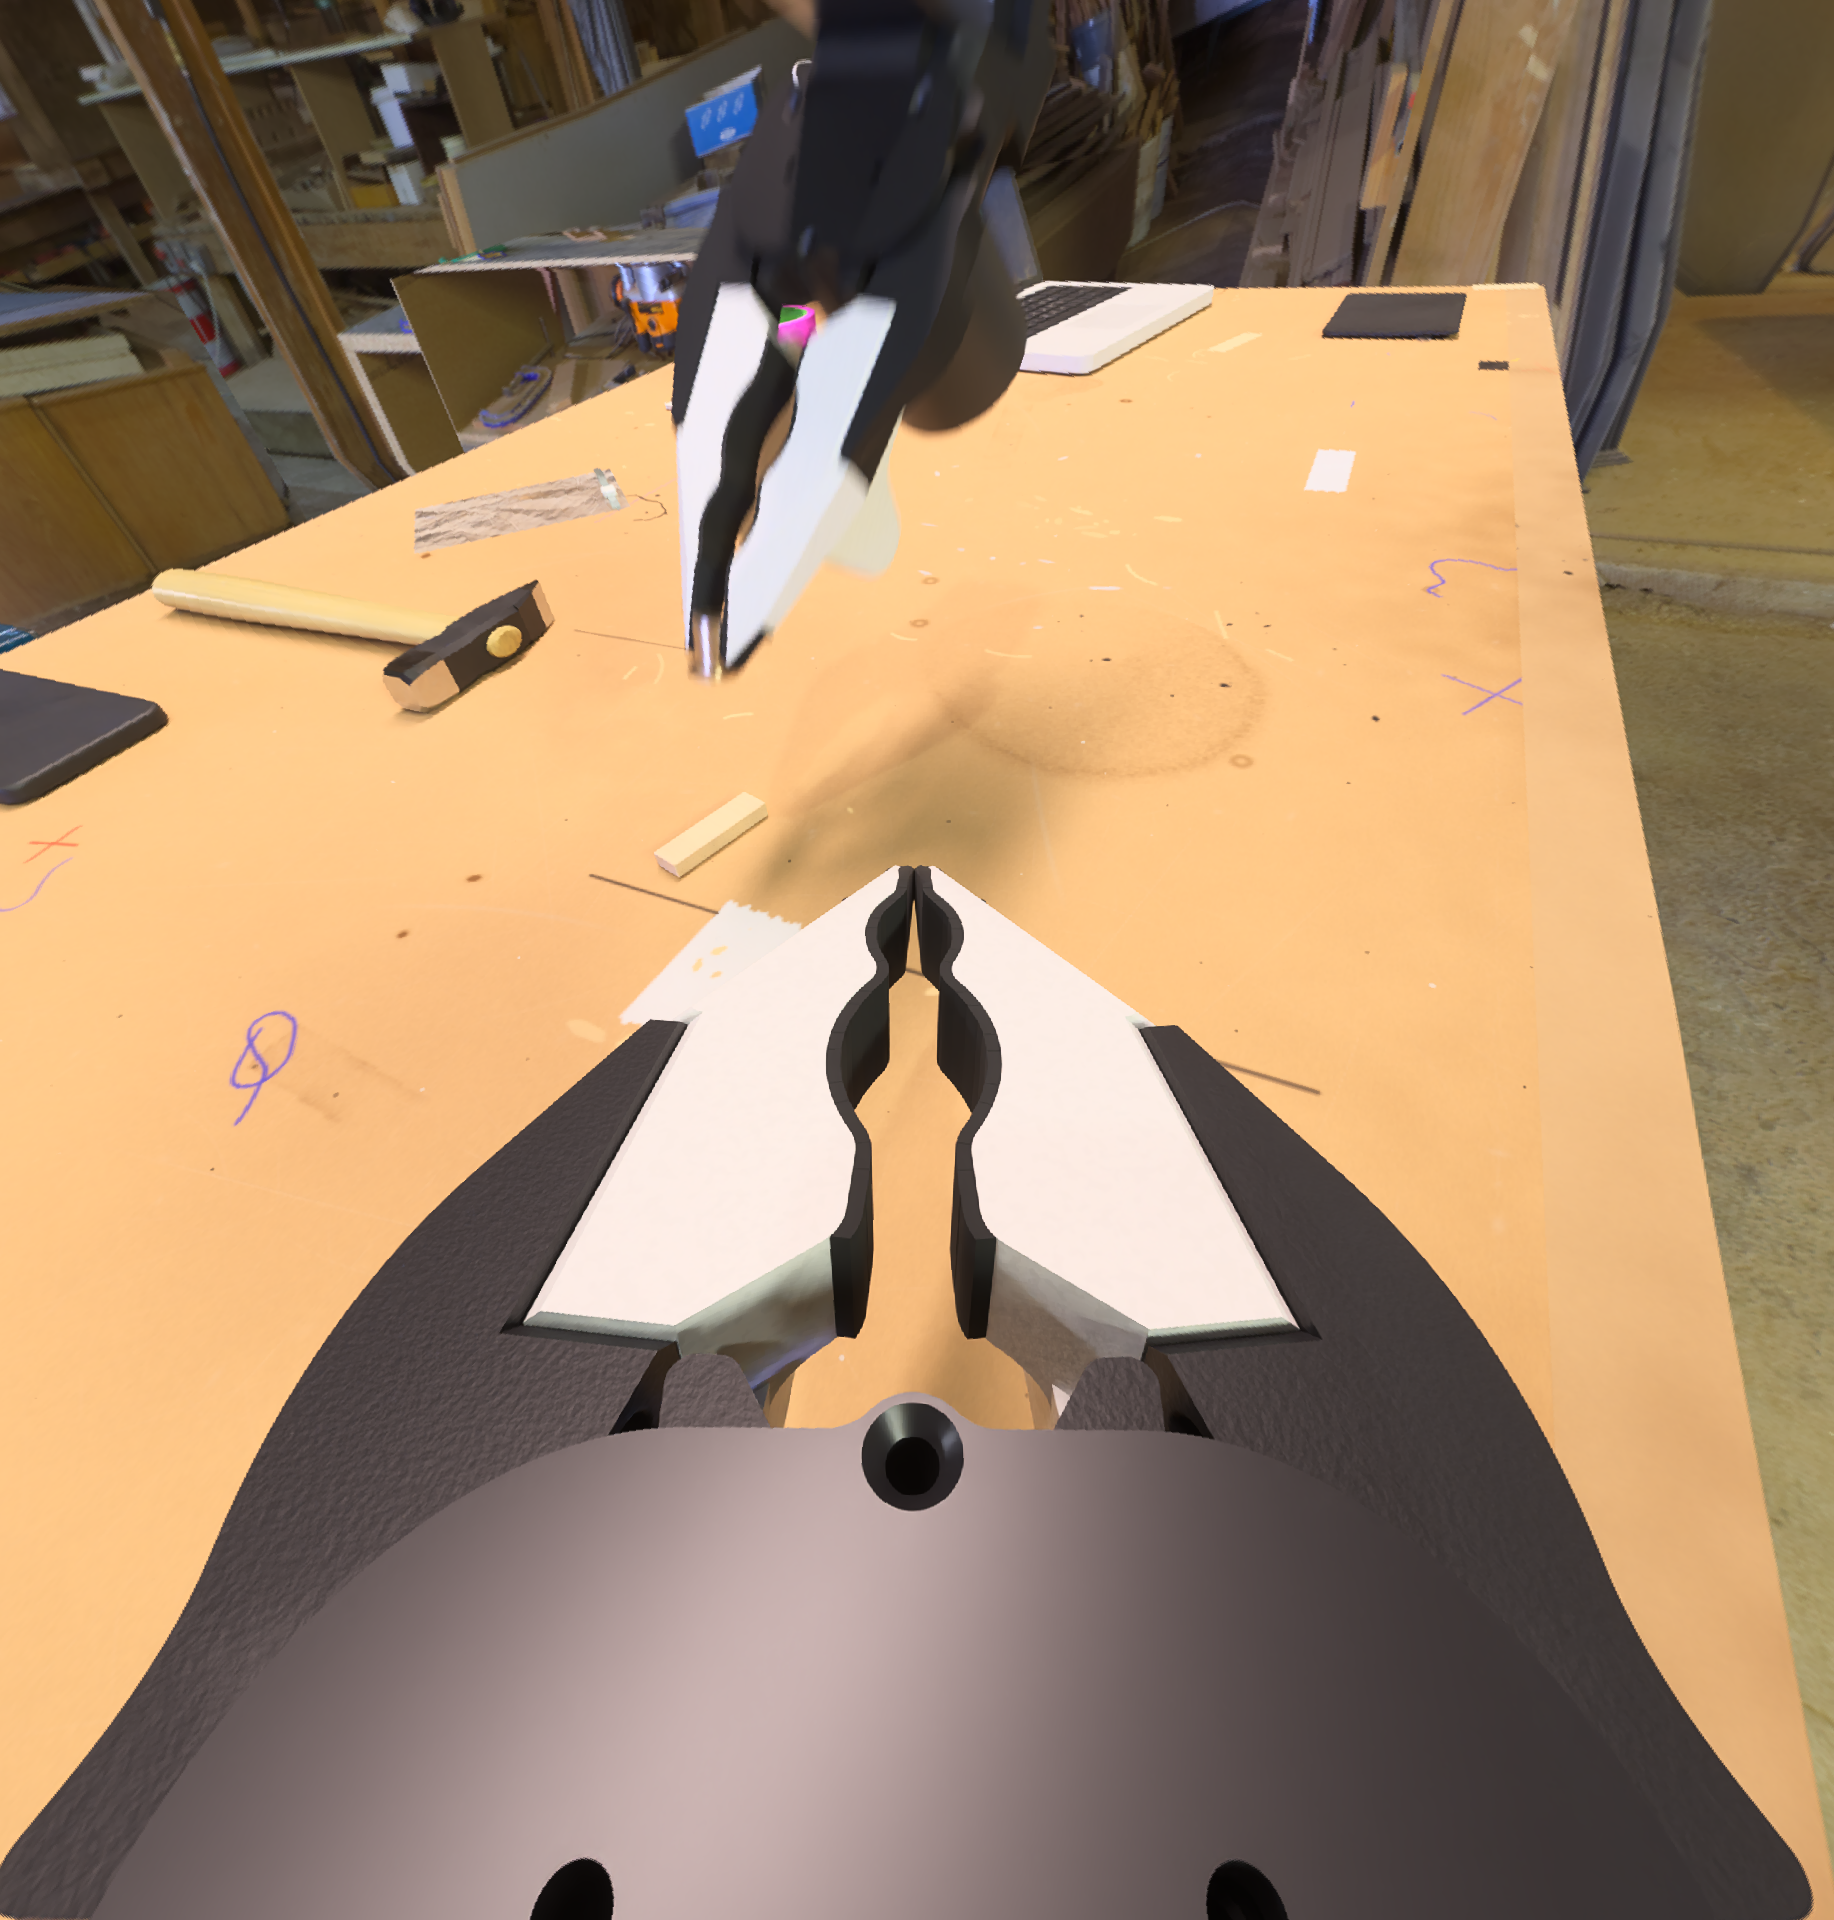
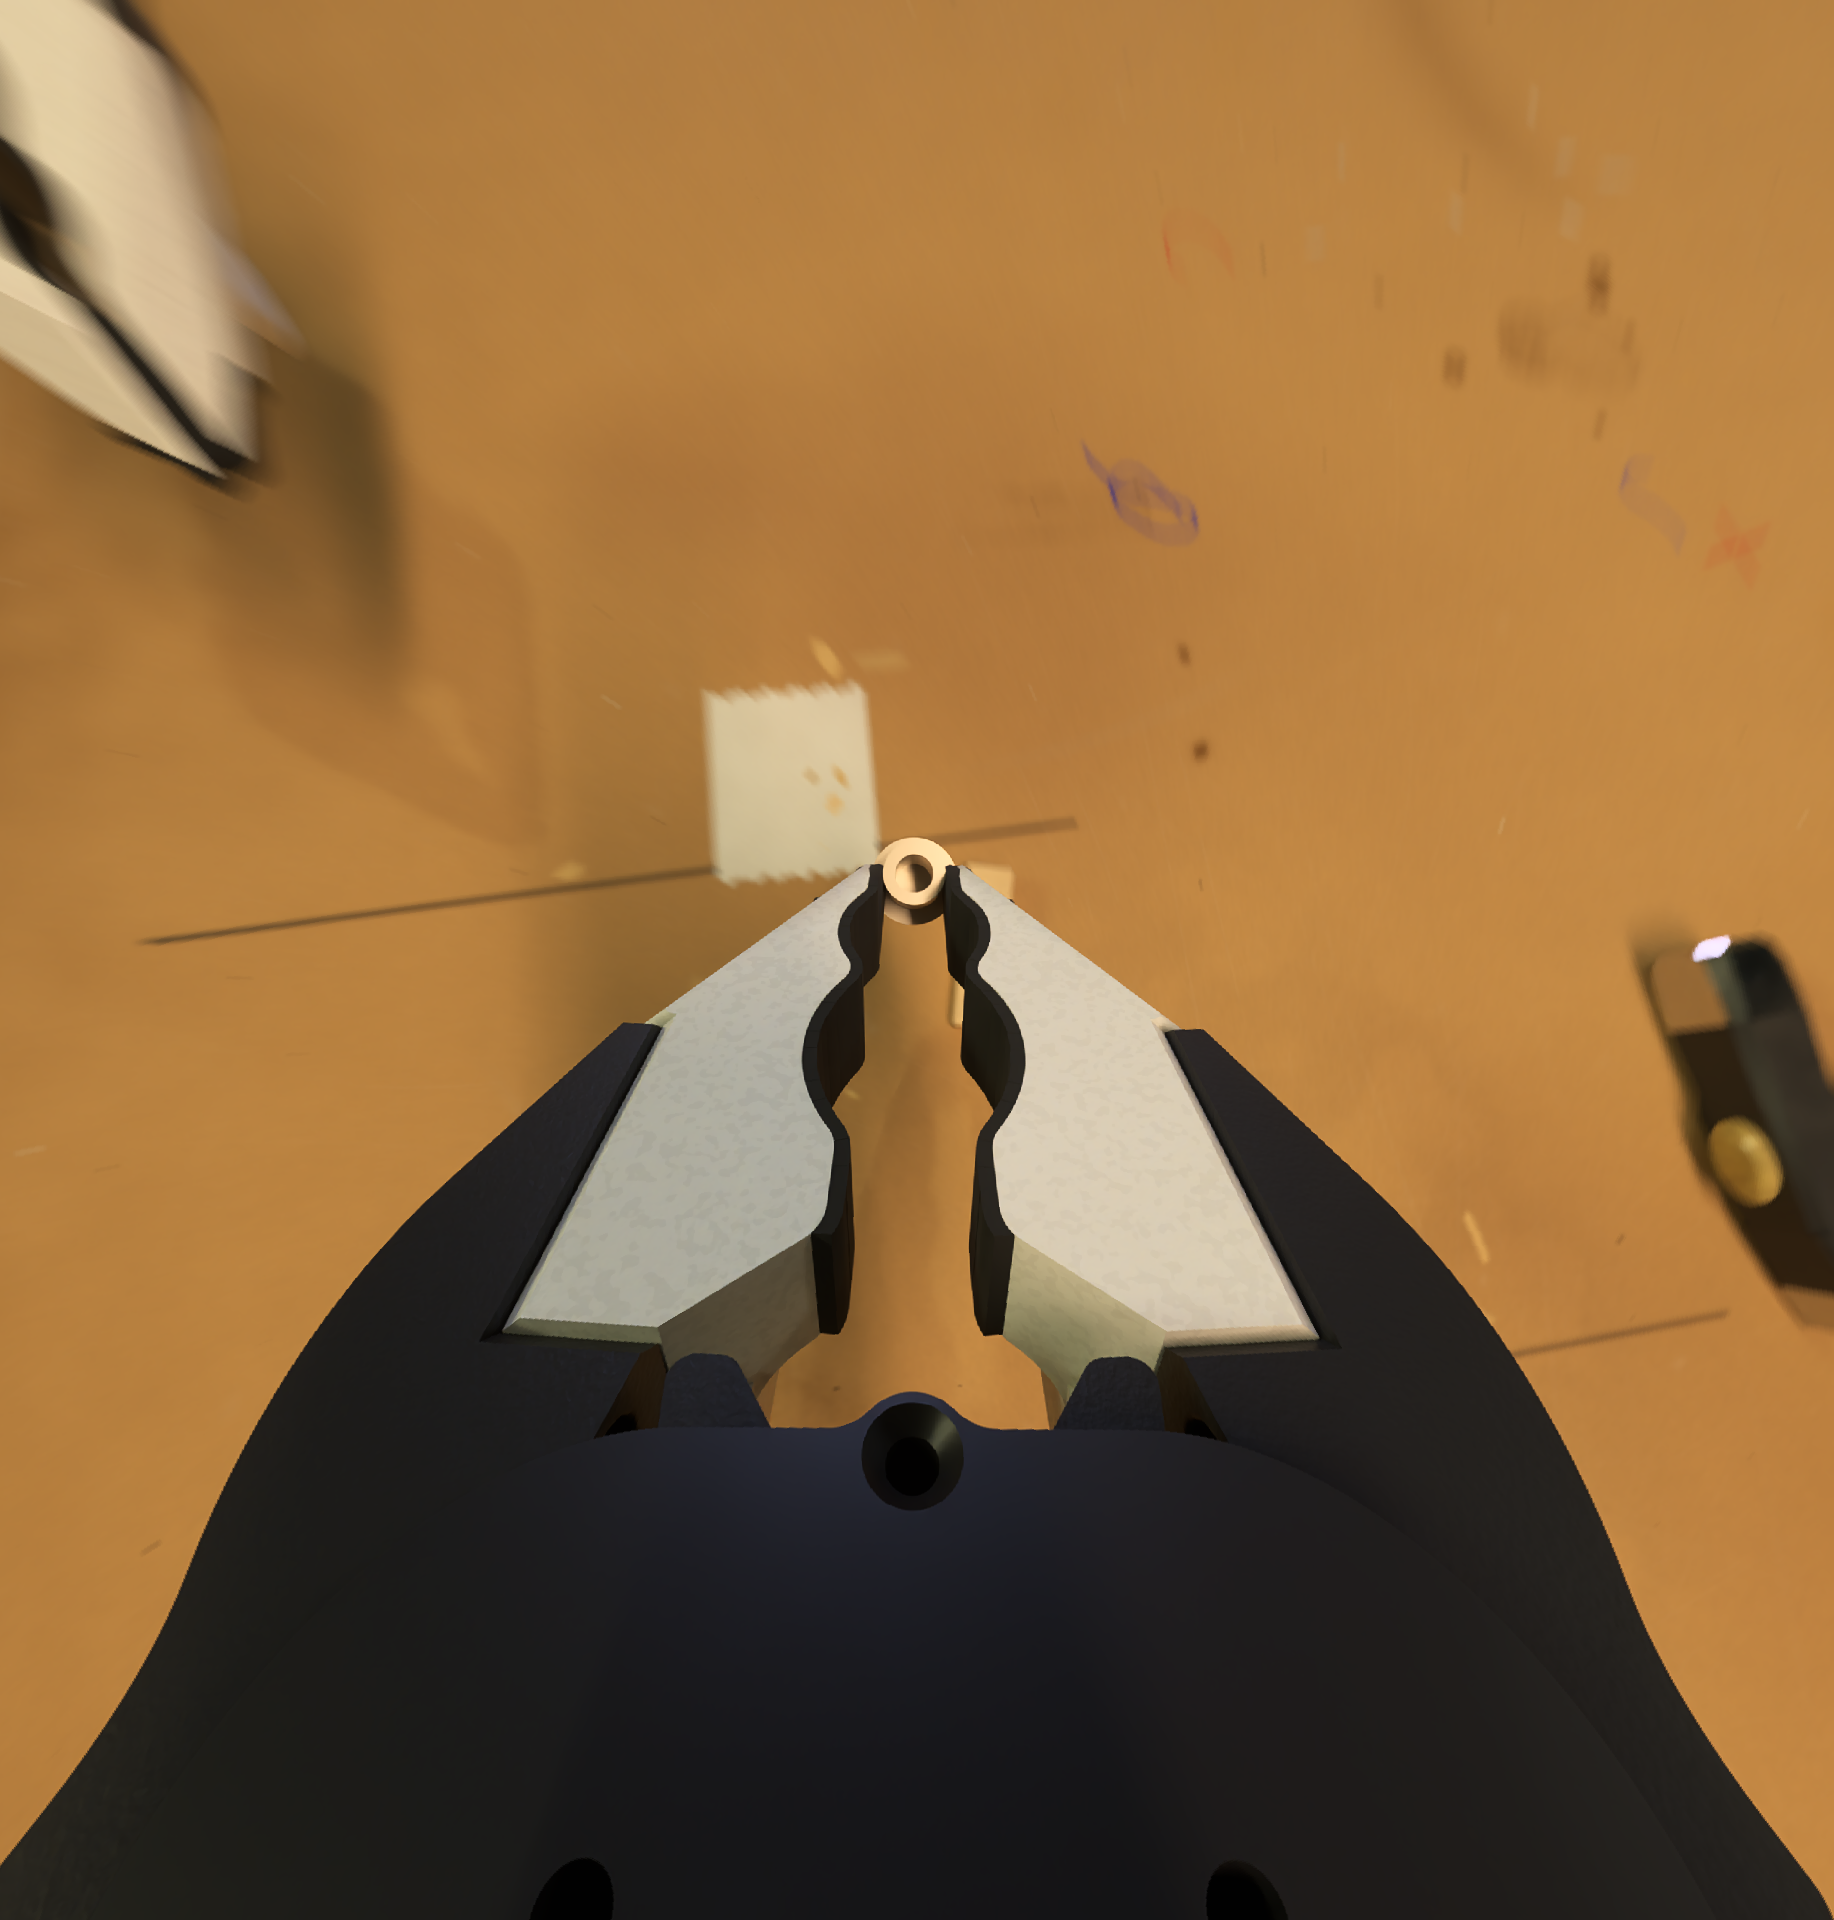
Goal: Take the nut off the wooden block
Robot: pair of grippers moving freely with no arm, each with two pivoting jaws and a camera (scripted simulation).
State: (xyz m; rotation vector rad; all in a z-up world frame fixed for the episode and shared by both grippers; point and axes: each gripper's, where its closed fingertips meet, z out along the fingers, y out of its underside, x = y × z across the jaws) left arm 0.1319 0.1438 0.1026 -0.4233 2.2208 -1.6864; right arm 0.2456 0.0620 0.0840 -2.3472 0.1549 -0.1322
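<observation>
The wooden block (image 1: pixel 710 833), small and pale, lies flat on the orange table (image 1: pixel 1308 935), with no nut on it. My right gripper (image 1: pixel 710 657) hangs in the air beyond and above the block, shut on the nut (image 1: pixel 703 634). In the right wrist view, the gripper (image 2: pixel 911 883) looks down at the table with the small ring-shaped nut (image 2: pixel 908 906) pinched between its tips. A sliver of the block (image 2: pixel 993 878) shows behind the right finger. My left gripper (image 1: pixel 913 878) is shut and empty, just short of the block; it appears blurred in the right wrist view (image 2: pixel 102 239).
A hammer (image 1: pixel 456 644) lies left of the block and also shows in the right wrist view (image 2: pixel 1754 1122). A white paper scrap (image 2: pixel 788 784) lies by the block. A laptop (image 1: pixel 1110 317) and dark pads (image 1: pixel 40 727) (image 1: pixel 1396 312) sit at the table's edges.
</observation>
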